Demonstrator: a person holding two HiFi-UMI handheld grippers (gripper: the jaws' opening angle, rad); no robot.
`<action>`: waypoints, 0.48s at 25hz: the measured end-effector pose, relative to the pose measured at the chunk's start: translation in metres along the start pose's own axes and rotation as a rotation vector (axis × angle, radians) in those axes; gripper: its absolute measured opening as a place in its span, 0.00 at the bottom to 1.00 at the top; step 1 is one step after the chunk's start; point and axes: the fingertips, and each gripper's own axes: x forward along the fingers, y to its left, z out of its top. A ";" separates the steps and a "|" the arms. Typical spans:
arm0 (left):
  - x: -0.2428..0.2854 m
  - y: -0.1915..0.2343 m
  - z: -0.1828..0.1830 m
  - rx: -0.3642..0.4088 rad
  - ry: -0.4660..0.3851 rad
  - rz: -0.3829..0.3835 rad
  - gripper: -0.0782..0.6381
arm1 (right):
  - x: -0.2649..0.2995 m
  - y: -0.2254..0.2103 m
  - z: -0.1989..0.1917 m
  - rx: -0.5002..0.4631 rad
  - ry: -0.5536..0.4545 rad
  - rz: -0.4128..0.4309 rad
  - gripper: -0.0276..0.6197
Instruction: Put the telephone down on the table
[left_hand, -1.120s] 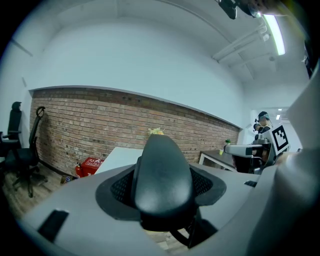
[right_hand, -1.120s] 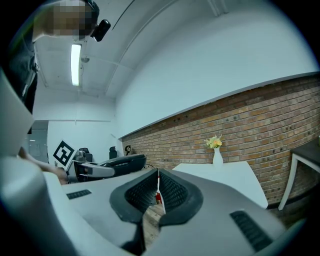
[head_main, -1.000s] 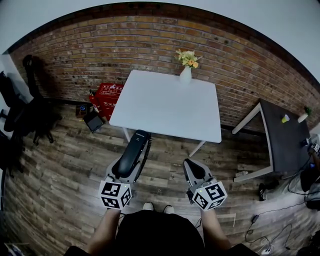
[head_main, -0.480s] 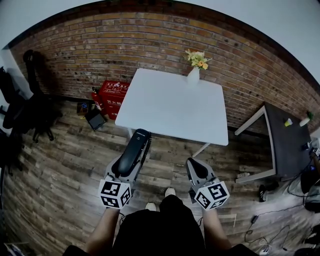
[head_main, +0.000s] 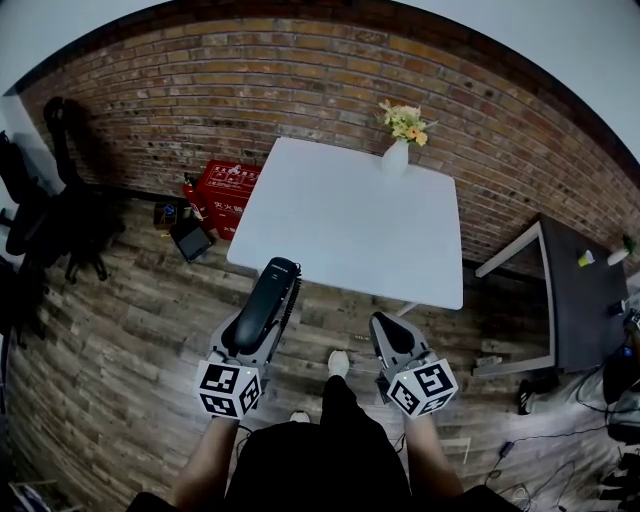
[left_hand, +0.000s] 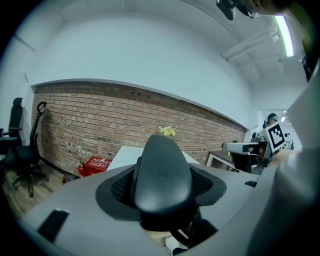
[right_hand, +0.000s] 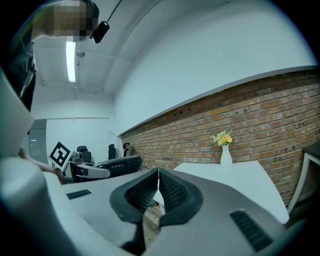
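In the head view the left tool (head_main: 252, 335) was clamped on the telephone (head_main: 270, 295), its jaws standing wide on either side of the black handset. The handset ran lengthways along the jaws, its far end reaching up the frame toward the near edge of the white table (head_main: 350, 220). That hold seemed to suit a level set-down, since the handset could go flat onto the top. In the left gripper view the telephone (left_hand: 162, 175) filled the gap between the padded jaws and hid most of the table behind it.

The handset hung over the wooden floor (head_main: 150, 330) at lower centre-left, near the table's edge but apparently not yet above it. The carry looked unfinished.

The right tool (head_main: 392, 335) sat at lower centre-right, level with the left one. Its jaws were together and held nothing, which the right gripper view confirmed (right_hand: 158, 187). It seemed only to be riding along.

A vase of flowers (head_main: 397, 155) stood at the table's far edge, by the brick wall (head_main: 300, 90). That left the near part bare for the telephone.
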 end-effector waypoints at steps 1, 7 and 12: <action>0.008 0.001 0.003 -0.002 0.001 0.004 0.49 | 0.005 -0.008 0.001 0.002 0.003 0.003 0.08; 0.065 0.002 0.024 -0.011 0.004 0.028 0.49 | 0.041 -0.059 0.010 0.008 0.026 0.034 0.08; 0.116 0.000 0.046 -0.024 -0.007 0.063 0.49 | 0.076 -0.108 0.022 0.008 0.035 0.080 0.08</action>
